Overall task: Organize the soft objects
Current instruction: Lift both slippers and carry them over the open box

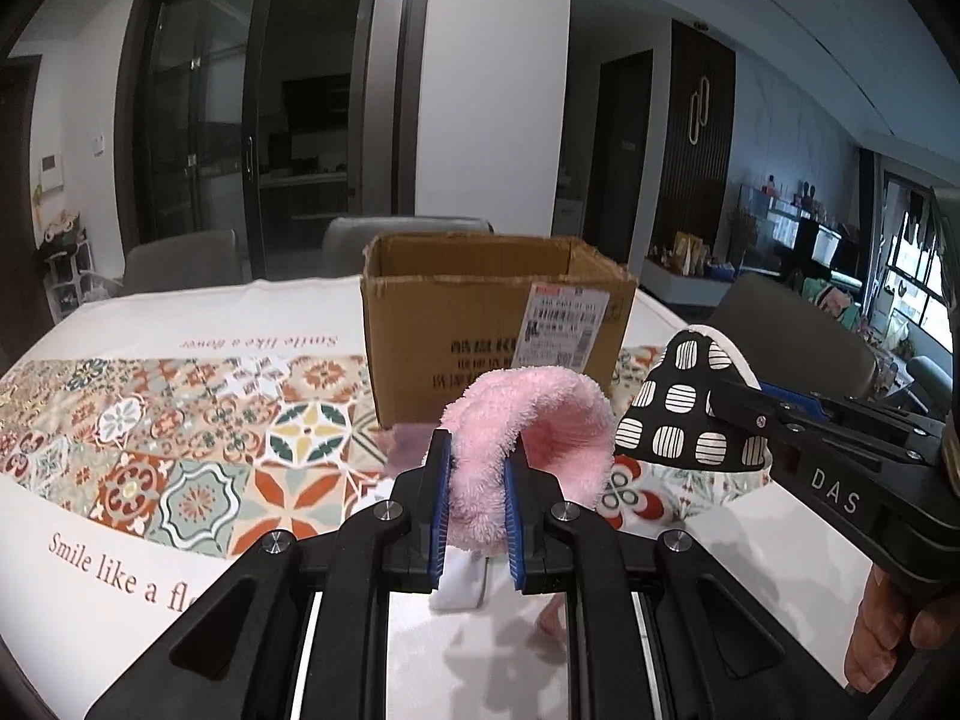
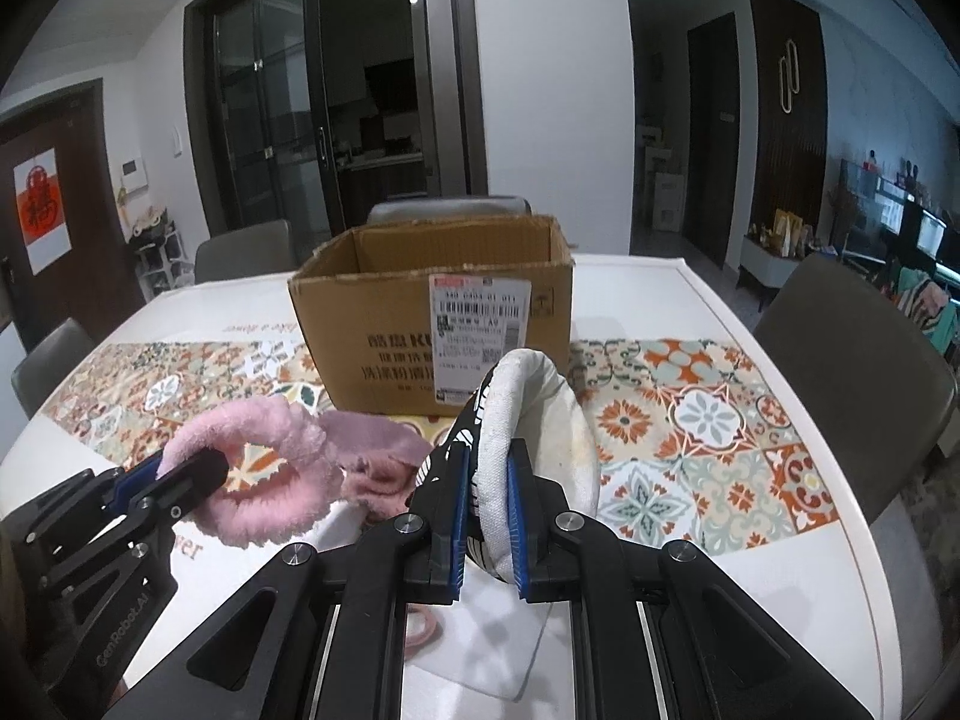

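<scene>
A pink band (image 1: 528, 438) is gripped by the left gripper (image 1: 477, 498); a patterned mitt (image 2: 528, 450) is clamped by the right gripper (image 2: 487, 516), before the box (image 1: 492, 312).

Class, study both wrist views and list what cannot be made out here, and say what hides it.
- Inside of the cardboard box: both views, its front wall hides the floor and any contents.
- Shipping label text: both views, too small to read.
- White item under the left gripper: left view, largely covered by the fingers and pink fluffy piece.
- Mitt in the right gripper: its lower end is hidden behind the fingers.
</scene>
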Demonstrator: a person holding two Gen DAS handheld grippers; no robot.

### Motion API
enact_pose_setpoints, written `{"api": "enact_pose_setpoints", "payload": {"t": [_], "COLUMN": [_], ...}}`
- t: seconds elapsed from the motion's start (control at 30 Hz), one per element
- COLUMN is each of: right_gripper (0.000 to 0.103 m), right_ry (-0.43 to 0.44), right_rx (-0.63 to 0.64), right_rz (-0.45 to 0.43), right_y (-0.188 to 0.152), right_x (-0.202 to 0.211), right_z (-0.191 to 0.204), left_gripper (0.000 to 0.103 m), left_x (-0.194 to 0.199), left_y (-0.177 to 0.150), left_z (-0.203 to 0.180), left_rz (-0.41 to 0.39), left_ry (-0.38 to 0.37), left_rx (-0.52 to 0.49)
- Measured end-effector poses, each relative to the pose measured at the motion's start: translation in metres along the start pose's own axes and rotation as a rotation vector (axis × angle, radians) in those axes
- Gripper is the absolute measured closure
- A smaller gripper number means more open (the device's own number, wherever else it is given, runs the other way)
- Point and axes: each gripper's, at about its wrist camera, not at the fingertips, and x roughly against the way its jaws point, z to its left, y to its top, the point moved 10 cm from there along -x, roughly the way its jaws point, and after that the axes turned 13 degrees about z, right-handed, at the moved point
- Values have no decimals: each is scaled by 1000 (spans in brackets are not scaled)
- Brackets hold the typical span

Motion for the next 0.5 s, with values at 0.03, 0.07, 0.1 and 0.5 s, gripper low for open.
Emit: {"api": "enact_pose_setpoints", "payload": {"t": [0.03, 0.07, 0.1, 0.5], "right_gripper": [90, 90, 90, 90], "right_ry": [1, 2, 1, -10], "right_rx": [-1, -2, -3, 4], "right_rz": [-6, -14, -21, -130], "right_y": [2, 5, 7, 39], "right_x": [3, 5, 7, 35], "right_z": [1, 2, 2, 10], "left_gripper": [86, 86, 86, 86], "left_x": [2, 4, 5, 23], "left_y": [2, 5, 7, 39], "left_z": [0, 1, 1, 15], "left_rz": [-8, -16, -22, -121], "left_ry": [1, 1, 2, 28], "left_rx": [0, 0, 1, 2]}}
